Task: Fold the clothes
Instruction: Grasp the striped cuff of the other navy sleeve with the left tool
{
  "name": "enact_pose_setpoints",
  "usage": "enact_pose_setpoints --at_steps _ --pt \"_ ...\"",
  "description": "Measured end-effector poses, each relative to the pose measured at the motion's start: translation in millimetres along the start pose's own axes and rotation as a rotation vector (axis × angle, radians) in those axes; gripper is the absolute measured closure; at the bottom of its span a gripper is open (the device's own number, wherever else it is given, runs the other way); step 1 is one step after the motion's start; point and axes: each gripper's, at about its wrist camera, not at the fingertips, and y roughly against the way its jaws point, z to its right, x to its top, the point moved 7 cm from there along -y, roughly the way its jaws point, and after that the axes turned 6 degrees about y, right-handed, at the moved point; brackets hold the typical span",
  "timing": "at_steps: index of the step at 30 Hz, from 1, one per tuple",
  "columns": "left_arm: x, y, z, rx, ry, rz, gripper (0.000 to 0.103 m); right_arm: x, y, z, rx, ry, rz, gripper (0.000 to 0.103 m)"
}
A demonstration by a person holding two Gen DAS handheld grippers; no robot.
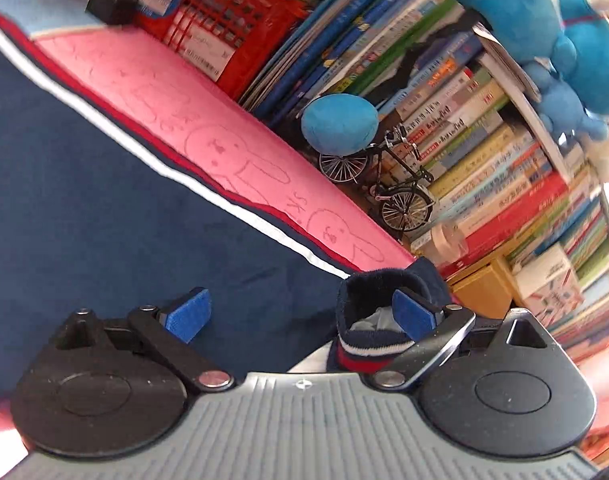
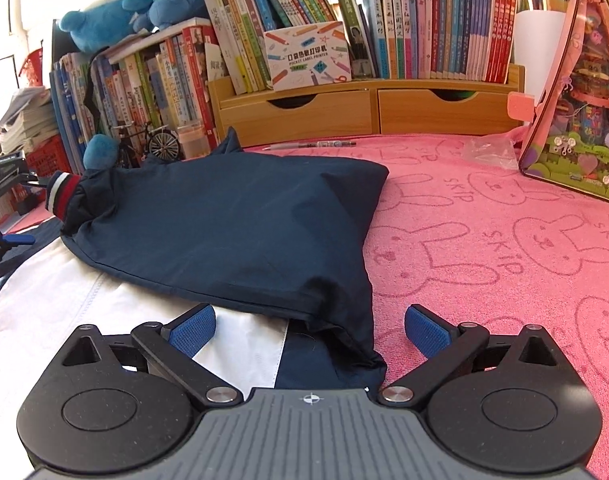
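"SKIP" repeats beside rabbit outlines on pink towel (image 2: 484, 240); "POCKET LABEL PRINTER" on white box (image 2: 307, 56); book spines unreadable.

You have one navy jacket (image 2: 232, 220) on the pink towel (image 2: 484, 240), which serves as your landmark; one striped cuff (image 2: 62, 196) shows at the jacket's left end. Two grippers are in view: the left gripper (image 1: 302, 316) and the right gripper (image 2: 310, 330), each with two blue pads. Behind the towel you have one model bicycle (image 2: 146, 142), one wooden shelf unit (image 2: 368, 108) with two drawers, and one label-printer box (image 2: 308, 56). One pen (image 2: 312, 145) lies at the towel's far edge. One toy brick set (image 2: 580, 120) stands on the towel's right part. Books cannot be counted reliably.
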Motion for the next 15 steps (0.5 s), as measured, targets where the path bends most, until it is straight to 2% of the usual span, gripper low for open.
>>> enact_pose_setpoints --at_steps 4,6,10,13,15 --pt "-6.1 13.2 26.9 0.139 -0.388 0.148 0.000 0.0 -0.5 -3.5 -0.012 0.022 -0.007 0.001" --pt "-11.7 9.2 36.5 0.084 -0.434 0.131 0.000 0.1 -1.1 -5.9 -0.017 0.038 -0.011 0.001" --pt "-14.5 -8.1 38.8 -0.016 -0.363 0.072 0.000 0.2 -1.5 -8.4 -0.029 0.058 -0.017 0.001" --pt "-13.8 -18.1 28.7 -0.039 -0.247 0.044 0.000 0.2 -2.0 -8.3 -0.035 0.058 -0.023 0.001" --pt "-14.6 -27.4 18.4 0.001 -0.221 0.030 0.000 -0.2 -3.0 -8.3 -0.035 0.057 -0.030 0.001"
